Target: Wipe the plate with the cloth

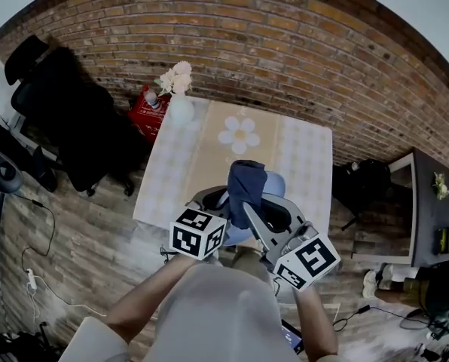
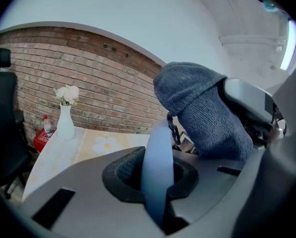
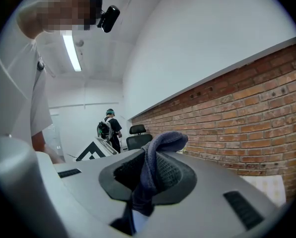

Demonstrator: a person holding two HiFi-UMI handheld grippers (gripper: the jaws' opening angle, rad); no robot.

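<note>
Nearest to the camera, in the lower middle of the head view, the person holds both tools close together. The left tool (image 1: 213,202) is closed on the rim of the pale blue plate (image 2: 158,167), which stands on its edge between the jaws in the left gripper view. The right tool (image 1: 273,216) grips the dark blue cloth (image 3: 155,167), and a fold of it sticks up out of the jaws. In the head view the cloth lies over the upper part of the plate and touches it, so the wiping step seems to be in hand. The plate appears to be held in the air above the near edge of the worktop (image 1: 307,157), not resting on it.

The next move probably calls for rubbing the cloth across the face of the plate while the left tool keeps a firm hold, because a plate held only by the rim could turn or slip under pressure.

Farther up the frame, the worktop is bare near the tools. At its far left corner stands a white vase (image 1: 181,108) with pale flowers, and just left of it a red box (image 1: 143,115) with a bottle (image 1: 154,101). A black office chair (image 1: 66,111) is at the upper left, and a brick wall (image 1: 285,44) fills the top. None of these is near the plate, so nothing seems to stand in the way. In the right gripper view a person (image 3: 110,128) stands far behind.
</note>
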